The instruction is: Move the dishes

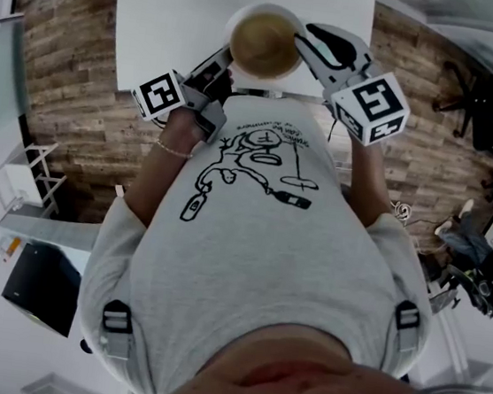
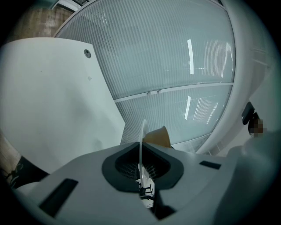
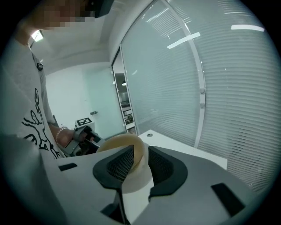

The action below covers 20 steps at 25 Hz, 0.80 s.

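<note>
**Bowl gripped from both sides at the table's near edge**

From the head view I saw the bowl (image 1: 265, 47), white outside and tan inside, over the near edge of the white table (image 1: 180, 14), just in front of the person's chest. I could not tell whether it rested on the tabletop or hung clear of it.

The left gripper (image 1: 215, 79) met the bowl at its lower-left side. In the left gripper view its jaws were pinched together on a thin white rim seen edge-on, with a tan surface showing just past it.

The right gripper (image 1: 308, 40) came in from the opposite side. In the right gripper view its two dark pads sat one on each side of the bowl's thick wall, clamped on it.
</note>
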{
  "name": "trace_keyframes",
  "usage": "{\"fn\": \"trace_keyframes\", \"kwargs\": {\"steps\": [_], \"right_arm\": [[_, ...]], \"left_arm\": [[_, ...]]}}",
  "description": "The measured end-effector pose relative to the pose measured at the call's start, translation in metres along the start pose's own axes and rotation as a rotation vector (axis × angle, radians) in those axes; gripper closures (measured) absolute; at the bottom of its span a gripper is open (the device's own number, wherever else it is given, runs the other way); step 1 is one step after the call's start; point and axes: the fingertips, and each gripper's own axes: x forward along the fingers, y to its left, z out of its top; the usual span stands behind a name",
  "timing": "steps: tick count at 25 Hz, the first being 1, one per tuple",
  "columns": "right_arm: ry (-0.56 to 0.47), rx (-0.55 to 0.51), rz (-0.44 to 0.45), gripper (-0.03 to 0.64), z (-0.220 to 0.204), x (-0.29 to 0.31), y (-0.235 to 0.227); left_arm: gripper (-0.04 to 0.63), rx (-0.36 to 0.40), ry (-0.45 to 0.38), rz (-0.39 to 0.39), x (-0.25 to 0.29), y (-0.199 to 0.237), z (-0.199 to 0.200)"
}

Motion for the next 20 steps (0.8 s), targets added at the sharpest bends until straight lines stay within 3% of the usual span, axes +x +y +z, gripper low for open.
{"fn": "trace_keyframes", "kwargs": {"steps": [12, 16, 20], "right_arm": [[0.210, 0.007, 0.041, 0.505, -0.037, 0.012, 0.013], [0.222, 0.002, 0.003, 0.557, -0.039, 0.013, 0.009], [0.211, -0.006, -0.016, 0.566, -0.037, 0.014, 0.010]], "left_arm": [[0.583, 0.012, 0.055, 0.021, 0.001, 0.000, -0.019], [0.583, 0.002, 0.061, 0.029, -0.001, 0.002, -0.021], [0.583, 0.006, 0.064, 0.016, -0.003, 0.001, -0.022]]}}
